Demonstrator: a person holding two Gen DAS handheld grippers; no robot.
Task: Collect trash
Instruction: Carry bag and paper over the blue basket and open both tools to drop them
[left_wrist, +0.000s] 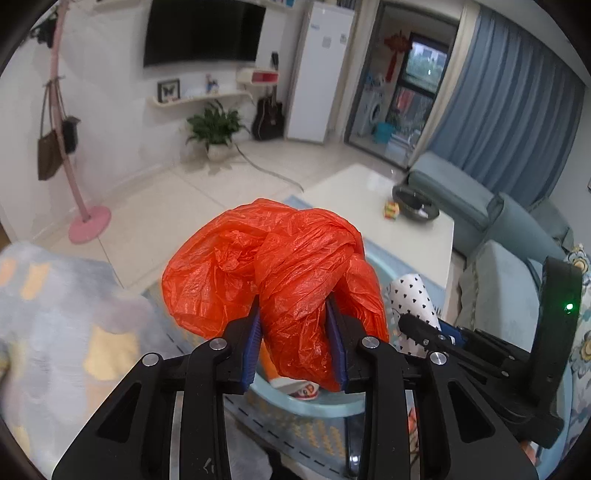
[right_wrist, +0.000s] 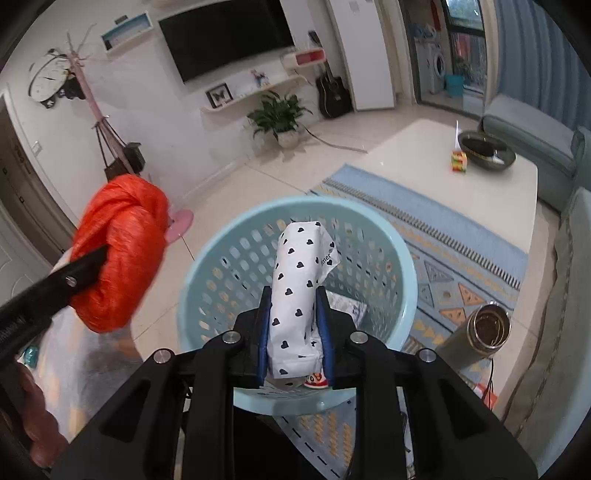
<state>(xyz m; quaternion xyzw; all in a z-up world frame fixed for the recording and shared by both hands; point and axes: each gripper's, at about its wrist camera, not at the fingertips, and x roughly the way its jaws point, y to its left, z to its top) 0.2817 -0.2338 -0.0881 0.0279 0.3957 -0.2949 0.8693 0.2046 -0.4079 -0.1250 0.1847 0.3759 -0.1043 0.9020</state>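
Observation:
My left gripper (left_wrist: 293, 312) is shut on a crumpled orange plastic bag (left_wrist: 273, 258), held in the air left of a light blue perforated basket (right_wrist: 229, 258). The bag also shows in the right wrist view (right_wrist: 118, 251). My right gripper (right_wrist: 293, 299) is shut on a white paper bag with black hearts (right_wrist: 295, 288), held over the basket's opening. The same paper bag (left_wrist: 412, 291) and the right gripper (left_wrist: 424, 330) appear at the right of the left wrist view. Some wrappers lie in the basket's bottom (right_wrist: 343, 306).
A white coffee table (right_wrist: 461, 192) carries a dark bowl (right_wrist: 485, 149) and a small colourful box (right_wrist: 458, 161). A metal flask (right_wrist: 476, 336) stands on the patterned rug (right_wrist: 443, 266). A blue sofa (left_wrist: 498, 229) is at the right, a pink coat stand (left_wrist: 88, 221) at the left.

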